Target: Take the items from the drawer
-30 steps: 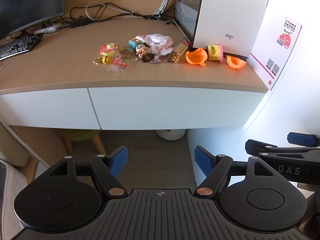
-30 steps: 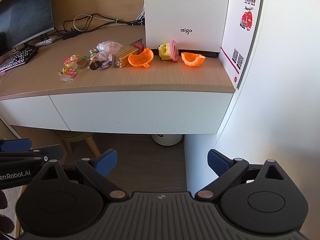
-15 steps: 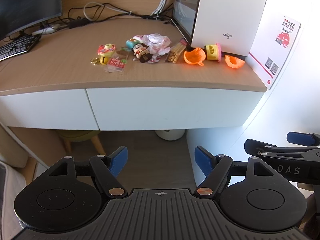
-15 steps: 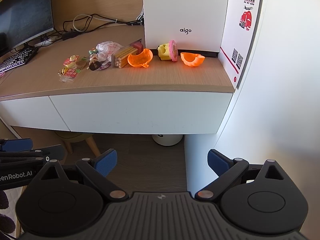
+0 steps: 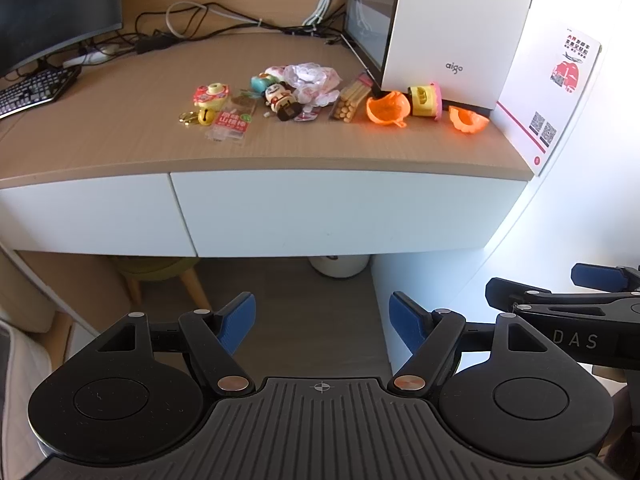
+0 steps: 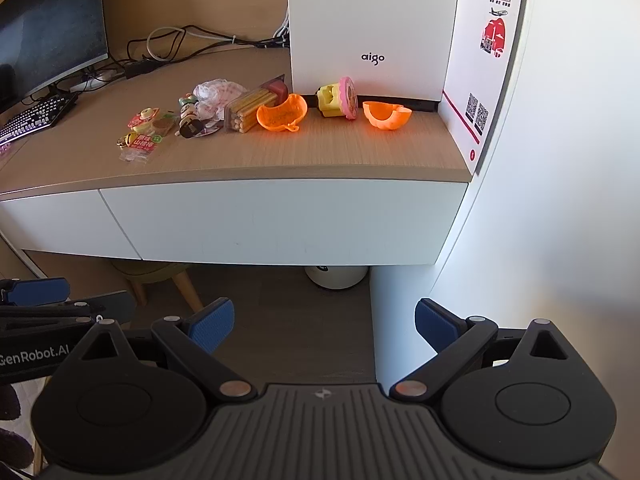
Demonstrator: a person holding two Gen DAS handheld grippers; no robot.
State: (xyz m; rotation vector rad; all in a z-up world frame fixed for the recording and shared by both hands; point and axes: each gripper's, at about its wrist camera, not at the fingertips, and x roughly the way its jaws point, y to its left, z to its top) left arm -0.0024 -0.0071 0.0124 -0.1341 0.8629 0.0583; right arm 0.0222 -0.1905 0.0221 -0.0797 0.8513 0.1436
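Both grippers hang low in front of the desk, and neither one holds anything. The left gripper (image 5: 322, 316) has its blue fingers wide apart. The right gripper (image 6: 324, 326) has its fingers wide apart too.

Up ahead of both is the big white drawer (image 5: 340, 212), and it is closed. A smaller drawer (image 5: 88, 216) sits to its left, closed too.

Above the drawers, on the desk top (image 5: 120, 120), lie little toys: two orange cups (image 6: 282, 114), a yellow and pink toy (image 6: 338, 98), and a small doll (image 5: 280, 98). A white box (image 6: 372, 28) stands behind them.
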